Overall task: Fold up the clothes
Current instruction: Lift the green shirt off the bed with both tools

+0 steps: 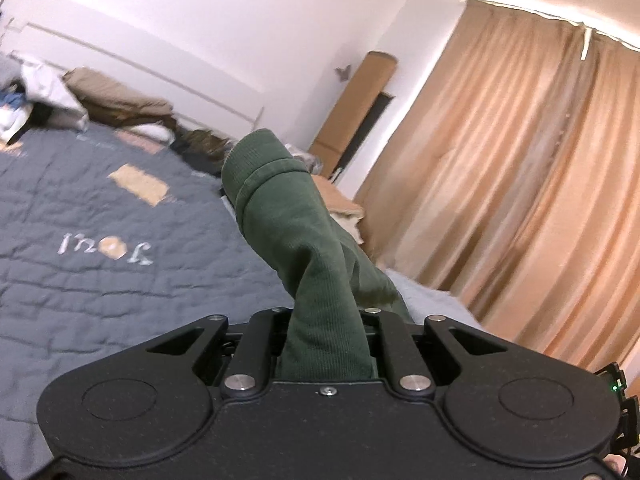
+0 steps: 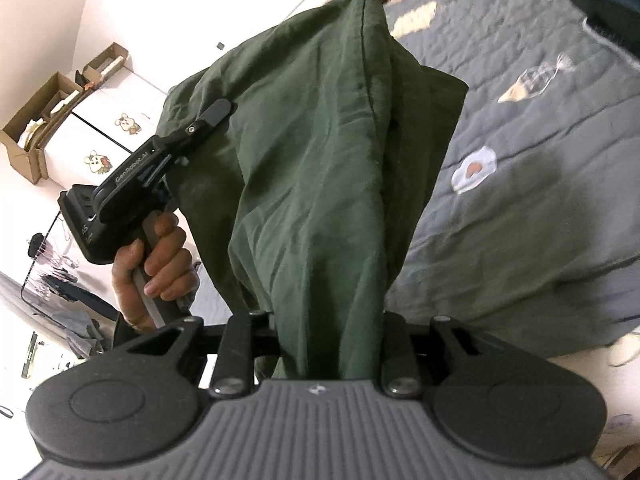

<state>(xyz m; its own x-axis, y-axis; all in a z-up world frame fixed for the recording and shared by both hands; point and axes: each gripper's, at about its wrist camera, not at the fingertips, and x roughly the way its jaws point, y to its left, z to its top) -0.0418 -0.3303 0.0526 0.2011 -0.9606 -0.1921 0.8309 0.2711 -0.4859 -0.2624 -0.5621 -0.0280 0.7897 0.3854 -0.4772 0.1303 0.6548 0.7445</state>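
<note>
A dark green garment (image 2: pixel 320 184) hangs in the air above the bed, held by both grippers. In the left wrist view its ribbed cuff end (image 1: pixel 272 176) sticks up past my left gripper (image 1: pixel 328 320), which is shut on the cloth; the fingertips are hidden by the fabric. In the right wrist view my right gripper (image 2: pixel 328 320) is shut on another part of the garment, which drapes over it. The left gripper (image 2: pixel 208 118) shows there too, clamped on the garment's upper left edge, with the person's hand on its handle.
A grey quilted bedspread (image 1: pixel 100 240) covers the bed below; it also shows in the right wrist view (image 2: pixel 540 200). Piled pillows and clothes (image 1: pixel 116 100) lie at the bed's far end. Orange curtains (image 1: pixel 520 180) hang at the right. White drawers with cardboard boxes (image 2: pixel 60 120) stand at the left.
</note>
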